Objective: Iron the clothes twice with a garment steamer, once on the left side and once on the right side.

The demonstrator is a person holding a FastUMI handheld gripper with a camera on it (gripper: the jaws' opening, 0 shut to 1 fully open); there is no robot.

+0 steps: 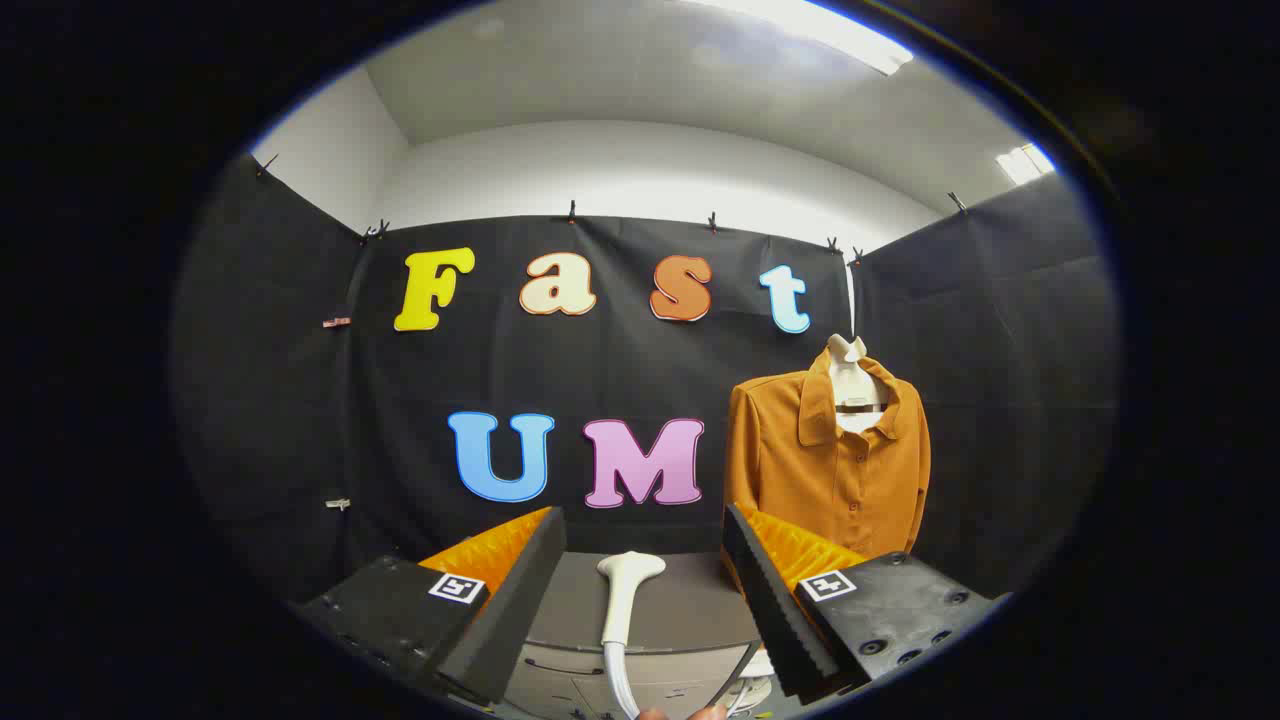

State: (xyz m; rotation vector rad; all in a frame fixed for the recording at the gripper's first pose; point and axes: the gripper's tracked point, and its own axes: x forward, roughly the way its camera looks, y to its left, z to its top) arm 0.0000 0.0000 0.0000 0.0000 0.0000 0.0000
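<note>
Spread fingers (768, 600) flank steamer (624, 592); shirt (800, 470) beyond.

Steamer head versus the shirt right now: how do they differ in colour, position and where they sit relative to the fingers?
The steamer head is white; the shirt is orange. The steamer head rises on its hose over the grey unit, in the gap between the open gripper fingers, untouched; the shirt hangs beyond the fingers against the black cloth, off to one side. The steamer head is small and rigid; the shirt is large and draped. Neither is gripped.

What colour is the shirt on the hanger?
Burnt orange shirt, clearest in the gripper view, beyond the open fingers.
</note>
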